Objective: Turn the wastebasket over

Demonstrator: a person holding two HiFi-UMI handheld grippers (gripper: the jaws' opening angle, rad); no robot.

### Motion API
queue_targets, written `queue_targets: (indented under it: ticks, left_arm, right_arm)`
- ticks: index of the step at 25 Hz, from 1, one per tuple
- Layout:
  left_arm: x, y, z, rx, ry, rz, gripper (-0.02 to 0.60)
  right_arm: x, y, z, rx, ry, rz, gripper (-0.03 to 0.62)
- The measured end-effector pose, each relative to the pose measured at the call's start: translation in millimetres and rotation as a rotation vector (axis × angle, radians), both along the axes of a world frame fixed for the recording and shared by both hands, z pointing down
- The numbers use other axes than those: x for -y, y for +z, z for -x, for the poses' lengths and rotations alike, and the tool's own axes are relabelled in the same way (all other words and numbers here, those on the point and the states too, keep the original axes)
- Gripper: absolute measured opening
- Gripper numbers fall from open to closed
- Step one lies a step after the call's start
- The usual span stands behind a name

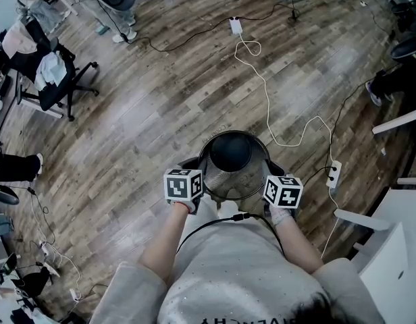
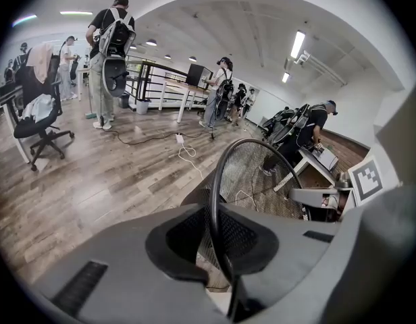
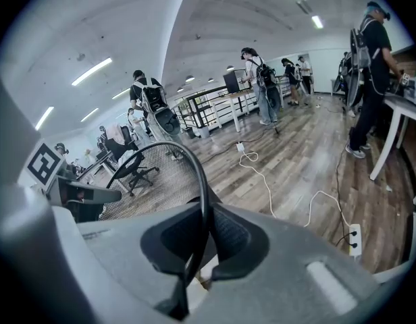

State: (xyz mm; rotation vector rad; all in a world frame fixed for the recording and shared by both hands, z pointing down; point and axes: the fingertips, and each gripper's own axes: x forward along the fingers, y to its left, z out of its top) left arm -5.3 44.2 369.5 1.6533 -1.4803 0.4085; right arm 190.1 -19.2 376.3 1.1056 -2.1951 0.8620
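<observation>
The left gripper and right gripper are each clamping, jaws nearly closed, on opposite sides of the mesh wastebasket rim.

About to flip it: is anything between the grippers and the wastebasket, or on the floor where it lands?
Nothing visible. The left gripper and right gripper are shut on the wastebasket rim. The white cable and power strip lie on the floor to its right, apart from it.
</observation>
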Motion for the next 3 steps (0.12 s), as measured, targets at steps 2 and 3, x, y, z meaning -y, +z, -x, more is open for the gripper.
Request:
queue_targets:
  ticks: [2,3]
  left_arm:
    - [-0.6,0.5,0.0,0.0,0.002,0.0,0.037]
    - [-1.1,0.8,0.0,0.0,0.003,0.001,0.037]
  right_arm:
    - [-0.8,0.0,0.0,0.0,0.002,0.0,0.023]
    - [-1.4,0.1,0.0,0.0,0.003,0.0,0.023]
